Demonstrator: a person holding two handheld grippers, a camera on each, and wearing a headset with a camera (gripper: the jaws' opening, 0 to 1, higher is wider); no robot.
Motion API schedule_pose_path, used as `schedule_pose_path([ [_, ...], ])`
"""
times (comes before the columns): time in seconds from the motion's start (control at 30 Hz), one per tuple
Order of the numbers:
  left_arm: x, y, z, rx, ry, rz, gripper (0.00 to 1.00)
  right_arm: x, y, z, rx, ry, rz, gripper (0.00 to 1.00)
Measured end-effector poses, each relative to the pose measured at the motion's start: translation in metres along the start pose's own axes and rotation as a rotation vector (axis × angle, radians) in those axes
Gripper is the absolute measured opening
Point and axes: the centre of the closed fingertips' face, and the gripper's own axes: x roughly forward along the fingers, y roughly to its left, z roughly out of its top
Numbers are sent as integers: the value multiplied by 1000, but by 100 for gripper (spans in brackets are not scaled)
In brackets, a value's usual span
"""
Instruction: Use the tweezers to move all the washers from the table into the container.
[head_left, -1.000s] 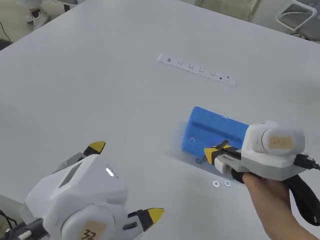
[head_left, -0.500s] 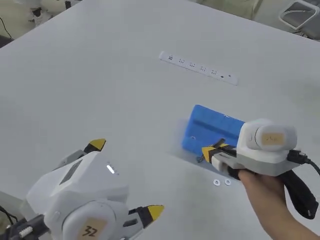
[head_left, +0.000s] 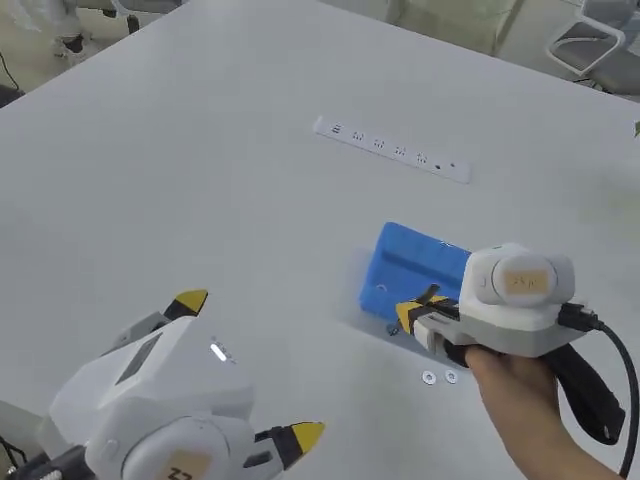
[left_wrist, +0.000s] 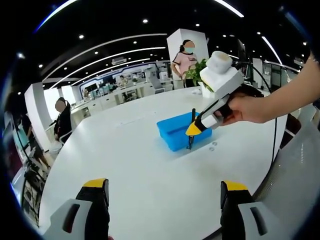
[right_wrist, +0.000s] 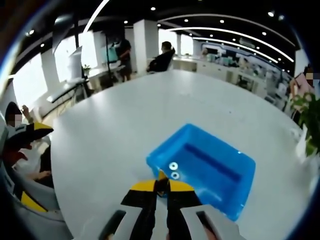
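The white table (head_left: 200, 150) spans the frame. At the bottom, the left gripper (left_wrist: 164, 185) gapes wide and empty. Lower centre, the right gripper (right_wrist: 161, 184) pinches the tweezers (left_wrist: 192, 127) at the blue container (right_wrist: 220, 175). Two washers (right_wrist: 173, 165) lie inside it, and two lie on the table beside it.

Right hand-held gripper (head_left: 415, 308) hides container (head_left: 400, 265) near corner; tweezers (left_wrist: 193, 115) tips too small; left hand-held gripper (head_left: 248, 367) cut by bottom edge.

Counter (head_left: 200, 150): plain pale grey-white. Container (head_left: 400, 262): bright blue. Washers (head_left: 429, 377): silver. Tweezers (left_wrist: 192, 120): black. Strip (head_left: 390, 148): white, dark sockets. My left gripper (left_wrist: 164, 186) and right gripper (right_wrist: 160, 186): white shells, jaws tipped yellow over black. Right gripper carries a tan label.
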Motion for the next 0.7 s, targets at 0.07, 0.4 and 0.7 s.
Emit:
schedule_pose_path([
  [0.07, 0, -1, 0, 3, 1, -2, 94, -3, 3, 1, 7, 0, 16, 3],
  [0.4, -2, -2, 2, 8, 2, -5, 94, -19, 6, 8, -19, -12, 39, 3],
  [0.7, -2, -4, 1, 16, 7, -10, 94, -29, 1, 39, -53, -81, 35, 3],
])
